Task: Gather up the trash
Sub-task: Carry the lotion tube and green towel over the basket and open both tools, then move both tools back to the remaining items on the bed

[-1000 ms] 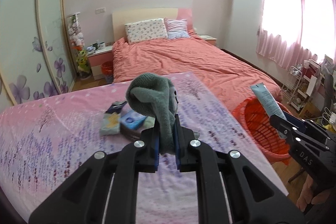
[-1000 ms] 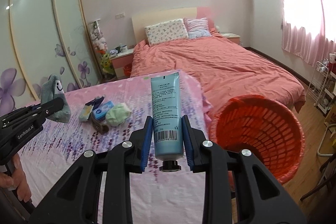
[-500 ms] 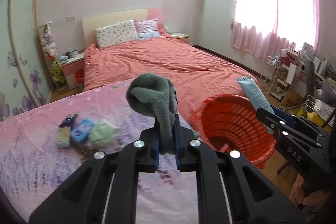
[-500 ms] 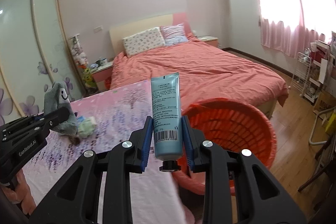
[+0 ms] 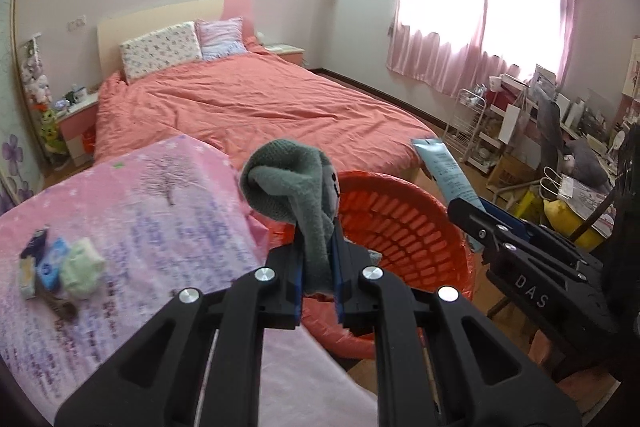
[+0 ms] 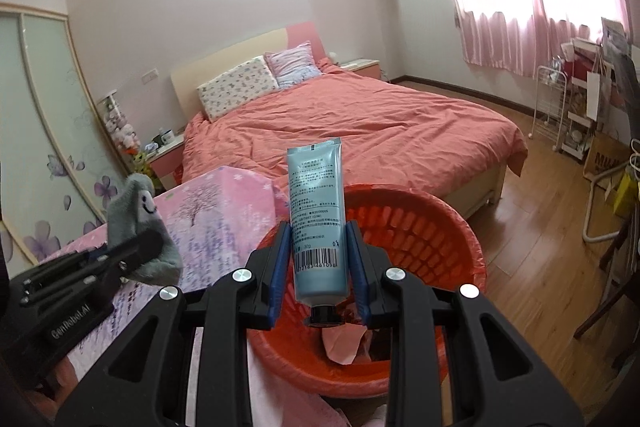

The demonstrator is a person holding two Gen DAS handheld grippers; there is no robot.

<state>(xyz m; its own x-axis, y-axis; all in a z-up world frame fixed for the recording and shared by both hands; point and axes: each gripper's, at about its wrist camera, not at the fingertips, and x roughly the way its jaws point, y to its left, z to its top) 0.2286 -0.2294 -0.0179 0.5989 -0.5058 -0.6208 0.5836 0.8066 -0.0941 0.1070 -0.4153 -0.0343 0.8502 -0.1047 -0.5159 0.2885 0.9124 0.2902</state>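
Left wrist view first, reading from the left edge: I am seeing a small heap of leftover scraps, a pale green crumpled wad with blue and dark packets beside it, lying on the pink tree-printed tabletop. Moving right, my left tongs are pinching a grey knitted sock with a smiley face by its lower end, the bulk flopping above the tips. It is looking soft and light, so I am judging a grip low on the bunched fabric secure enough; it may cling to the pads on release. Just beyond it the round orange-red plastic lattice basket is standing on the floor against the tabletop's edge.

Further right, in the right wrist view, my right tongs are clamping a pale blue squeeze tube with a black cap across its lower body, cap end toward the camera, directly over the basket's mouth. I am judging it light, smooth and somewhat squashy, best held near the stiffer cap shoulder.
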